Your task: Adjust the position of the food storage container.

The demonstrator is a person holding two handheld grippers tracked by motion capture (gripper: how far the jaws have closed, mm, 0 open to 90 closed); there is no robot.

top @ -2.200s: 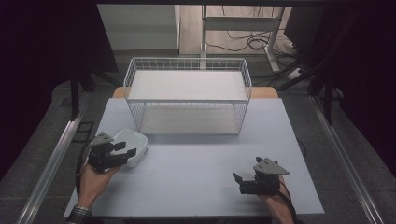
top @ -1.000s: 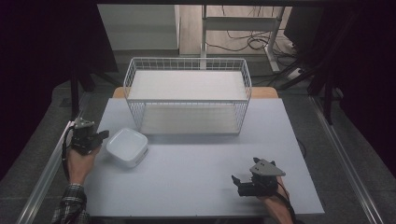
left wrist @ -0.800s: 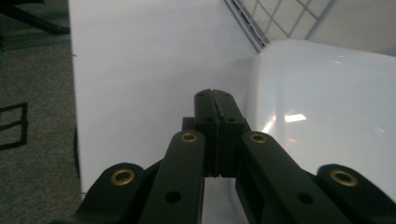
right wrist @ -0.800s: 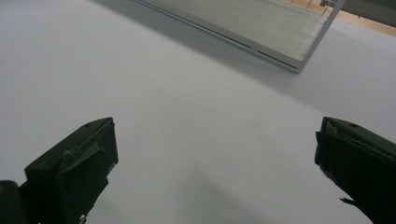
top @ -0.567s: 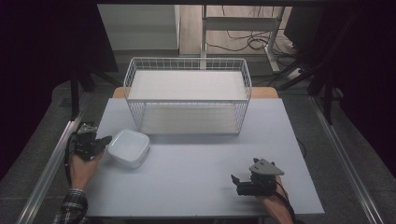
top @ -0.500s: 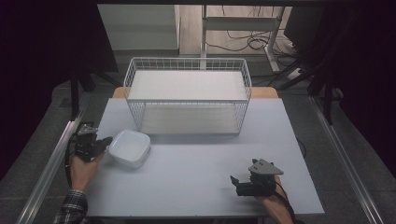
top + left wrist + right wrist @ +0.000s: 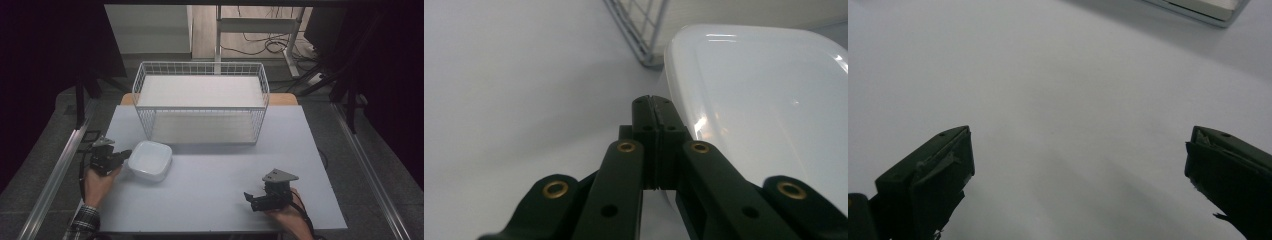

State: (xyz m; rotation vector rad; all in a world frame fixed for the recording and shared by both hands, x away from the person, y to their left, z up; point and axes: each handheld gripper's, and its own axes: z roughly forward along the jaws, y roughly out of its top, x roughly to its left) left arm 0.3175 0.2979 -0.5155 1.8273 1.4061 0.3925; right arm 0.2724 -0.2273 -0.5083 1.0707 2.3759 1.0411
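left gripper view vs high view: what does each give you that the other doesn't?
Left gripper view alone: the left gripper's fingers pressed together with nothing between them, their tip beside the white container's rim. High view alone: the right gripper far across the table, both hands, and the whole wire basket. Shared: the container, the table surface, and a corner of the basket.

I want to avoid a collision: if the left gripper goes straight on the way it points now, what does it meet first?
Probably the white bowl: the left gripper, jaws closed, sits at its rim, though contact is unclear.
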